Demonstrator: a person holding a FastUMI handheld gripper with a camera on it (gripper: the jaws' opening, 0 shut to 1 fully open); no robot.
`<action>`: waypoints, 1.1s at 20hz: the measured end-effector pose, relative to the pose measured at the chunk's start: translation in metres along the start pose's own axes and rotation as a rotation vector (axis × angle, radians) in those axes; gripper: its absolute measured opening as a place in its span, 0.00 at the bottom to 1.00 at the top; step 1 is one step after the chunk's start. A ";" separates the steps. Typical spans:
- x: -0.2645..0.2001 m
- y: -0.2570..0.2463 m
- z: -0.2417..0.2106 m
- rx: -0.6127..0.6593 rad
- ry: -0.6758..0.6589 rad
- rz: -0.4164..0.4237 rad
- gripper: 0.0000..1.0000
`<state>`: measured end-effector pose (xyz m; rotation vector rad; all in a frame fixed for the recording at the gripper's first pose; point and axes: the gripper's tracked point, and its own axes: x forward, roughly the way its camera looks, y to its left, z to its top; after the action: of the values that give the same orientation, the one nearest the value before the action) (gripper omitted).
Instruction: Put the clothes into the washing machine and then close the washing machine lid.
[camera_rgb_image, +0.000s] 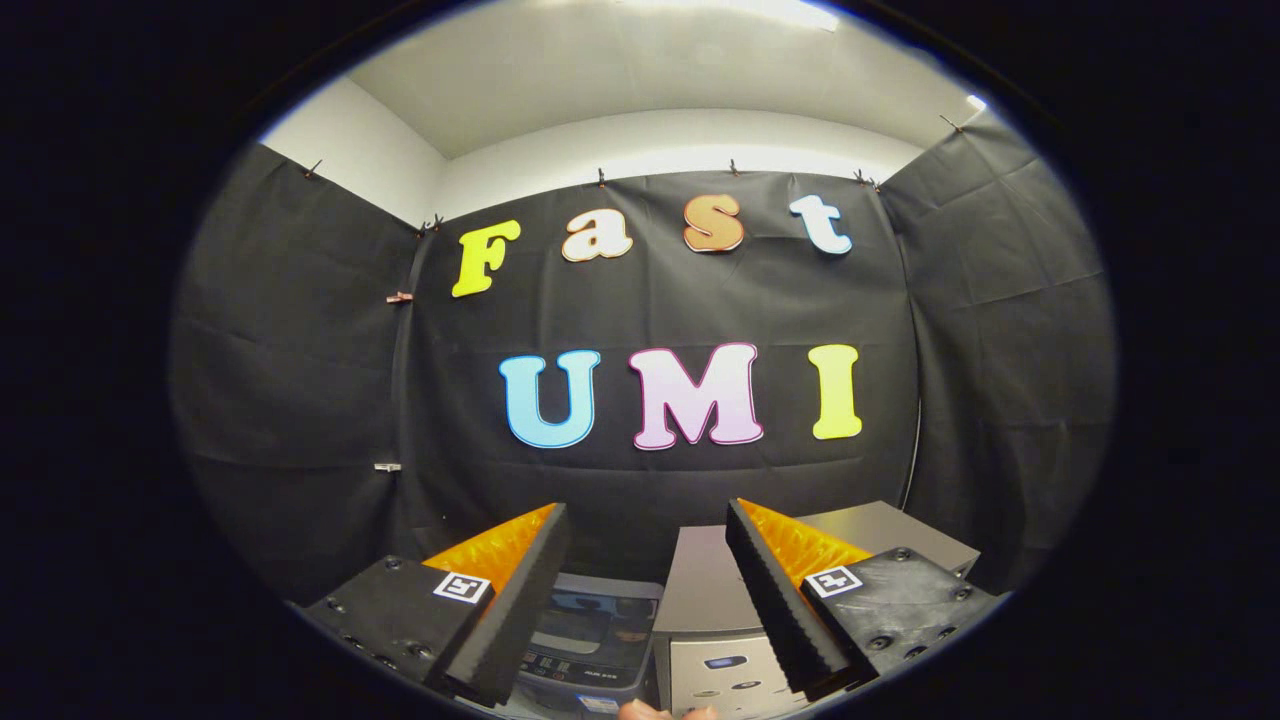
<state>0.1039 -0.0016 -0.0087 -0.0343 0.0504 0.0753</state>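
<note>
washing machine (592, 630) lies low between the fingers, lid seems down | gripper (648, 590) spread wide, holding nothing, raised | no clothes seen | fits either pre-load or finished

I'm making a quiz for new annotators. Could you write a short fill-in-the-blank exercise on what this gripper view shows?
1. The tongs are ____, with nothing between the fingers.
2. Two machines stand beyond the fingers, the washer with the dark lid and a ____ box beside it.
3. The washer's lid is ____.
4. The wall behind the machines is hung with ____ cloth.

Missing words: open; grey; closed; black
</note>
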 end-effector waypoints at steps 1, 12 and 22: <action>-0.002 0.002 0.001 -0.004 -0.004 0.001 0.98; -0.007 0.008 0.003 -0.014 -0.004 0.007 0.98; -0.001 -0.004 -0.004 -0.018 -0.004 -0.043 0.98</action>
<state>0.1031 -0.0056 -0.0129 -0.0536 0.0451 0.0325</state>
